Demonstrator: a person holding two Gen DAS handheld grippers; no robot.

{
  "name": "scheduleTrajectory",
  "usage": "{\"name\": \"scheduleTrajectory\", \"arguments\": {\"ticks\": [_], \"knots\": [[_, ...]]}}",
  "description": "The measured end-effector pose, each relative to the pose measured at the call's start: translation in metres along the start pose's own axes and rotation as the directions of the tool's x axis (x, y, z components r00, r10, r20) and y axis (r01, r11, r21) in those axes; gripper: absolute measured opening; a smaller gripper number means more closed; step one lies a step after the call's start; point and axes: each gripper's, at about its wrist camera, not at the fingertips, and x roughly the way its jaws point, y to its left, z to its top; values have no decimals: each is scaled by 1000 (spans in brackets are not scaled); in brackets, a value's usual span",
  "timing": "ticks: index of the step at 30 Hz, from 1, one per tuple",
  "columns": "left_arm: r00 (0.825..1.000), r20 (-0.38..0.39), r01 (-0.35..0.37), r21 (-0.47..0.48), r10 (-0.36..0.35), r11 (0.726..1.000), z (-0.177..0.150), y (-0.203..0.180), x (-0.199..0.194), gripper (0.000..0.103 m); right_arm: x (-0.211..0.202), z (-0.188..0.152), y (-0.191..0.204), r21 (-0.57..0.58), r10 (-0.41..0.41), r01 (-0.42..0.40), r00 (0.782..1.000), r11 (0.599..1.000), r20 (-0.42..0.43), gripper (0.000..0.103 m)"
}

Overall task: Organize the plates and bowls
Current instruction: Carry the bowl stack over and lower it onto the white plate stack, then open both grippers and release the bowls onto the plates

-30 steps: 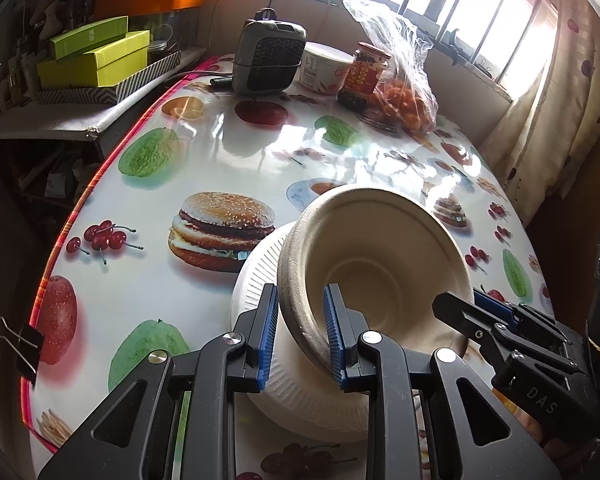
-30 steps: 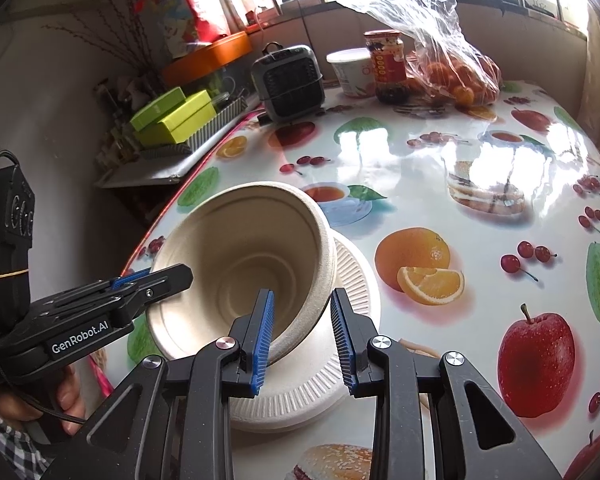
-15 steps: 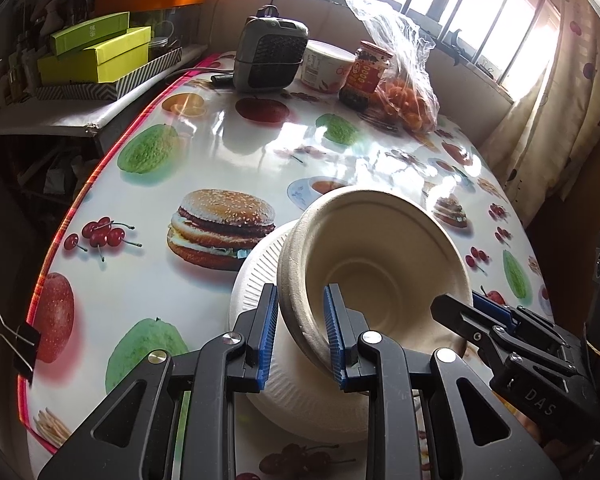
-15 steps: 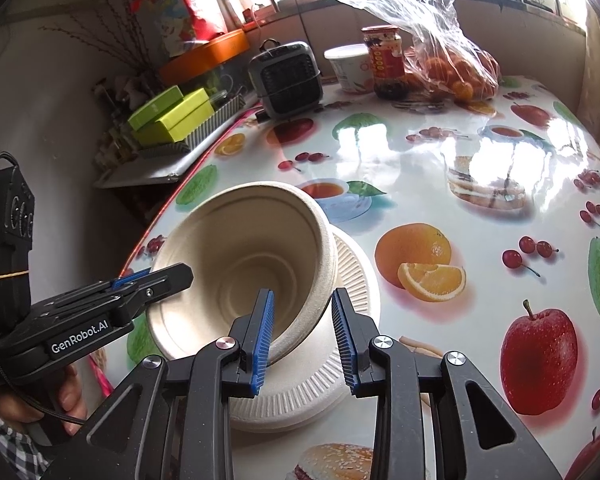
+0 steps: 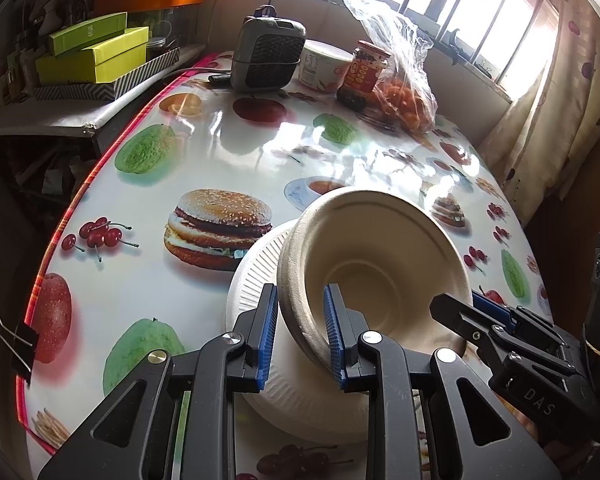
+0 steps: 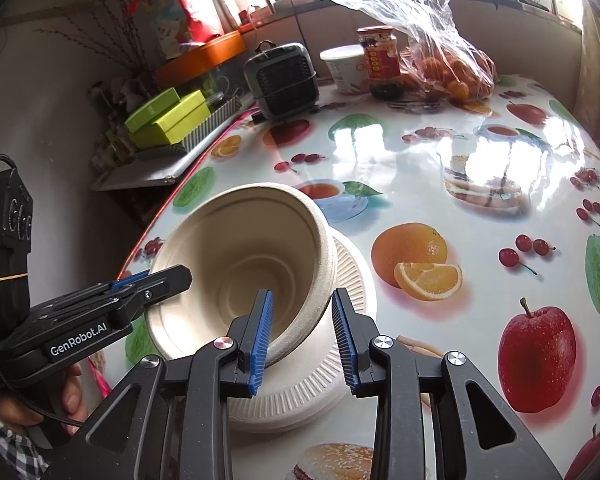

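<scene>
Your left gripper (image 5: 301, 330) clamps the rim of the beige paper-pulp bowl (image 5: 374, 268), tilted over the white ribbed paper plate (image 5: 256, 276). Your right gripper (image 6: 302, 330) straddles the opposite rim, slightly loose. Nothing has shifted since earlier.

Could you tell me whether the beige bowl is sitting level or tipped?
Tipped. The bowl leans on the paper plates, its opening facing sideways, with both grippers at its rim.
</scene>
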Motion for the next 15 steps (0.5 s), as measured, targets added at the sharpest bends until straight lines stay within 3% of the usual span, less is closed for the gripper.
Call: {"name": "scheduleTrajectory", "arguments": {"ticks": [3,15], "knots": [[1000,-1,4,3,-4,1000,-1,-1,1,25,-1,-1,0,1,6,-6,1000,1000,4,36],[1000,1,2,6,-2,1000,-1,-5,2,34,-3,0,1,3,4,-4,1000,1000,10,39]]}}
